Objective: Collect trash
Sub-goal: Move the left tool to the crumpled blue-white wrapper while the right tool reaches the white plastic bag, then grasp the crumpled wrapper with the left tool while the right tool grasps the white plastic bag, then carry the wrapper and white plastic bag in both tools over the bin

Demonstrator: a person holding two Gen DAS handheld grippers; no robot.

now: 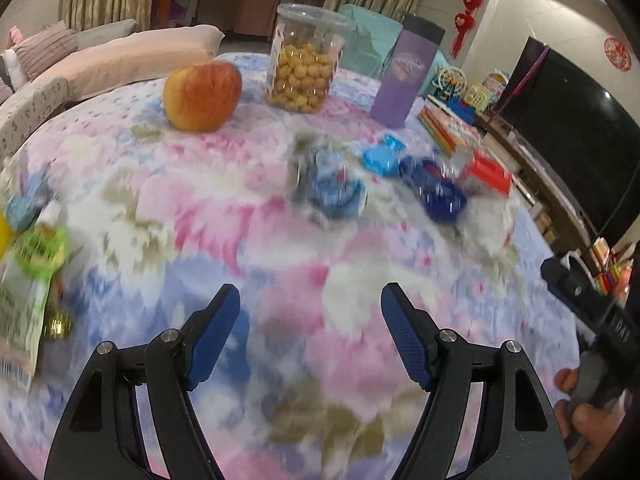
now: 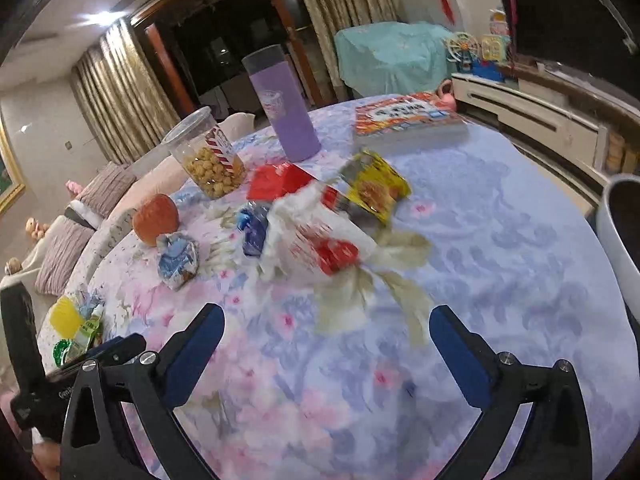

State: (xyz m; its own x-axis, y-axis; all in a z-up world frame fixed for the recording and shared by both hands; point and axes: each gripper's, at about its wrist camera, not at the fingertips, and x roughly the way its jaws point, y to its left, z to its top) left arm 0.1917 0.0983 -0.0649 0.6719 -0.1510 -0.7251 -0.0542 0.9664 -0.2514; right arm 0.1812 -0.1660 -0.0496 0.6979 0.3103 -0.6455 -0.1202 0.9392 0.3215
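Right wrist view: right gripper (image 2: pixel 326 334) gapes wide, empty, aimed at the wrappers (image 2: pixel 320 220), likely for grabbing. Left gripper (image 1: pixel 310 308) is likewise spread, holding nothing.

Left gripper (image 1: pixel 310 308) hangs over the flowery tablecloth (image 1: pixel 280 248) with its jaws wide apart, nothing between them. Ahead sit an apple (image 1: pixel 202 96), a jar of puffed snacks (image 1: pixel 304 60) and a purple tumbler (image 1: pixel 404 76). Blurry blue wrappers (image 1: pixel 336 188) lie mid-table, and a green packet (image 1: pixel 28 280) is at the left edge.
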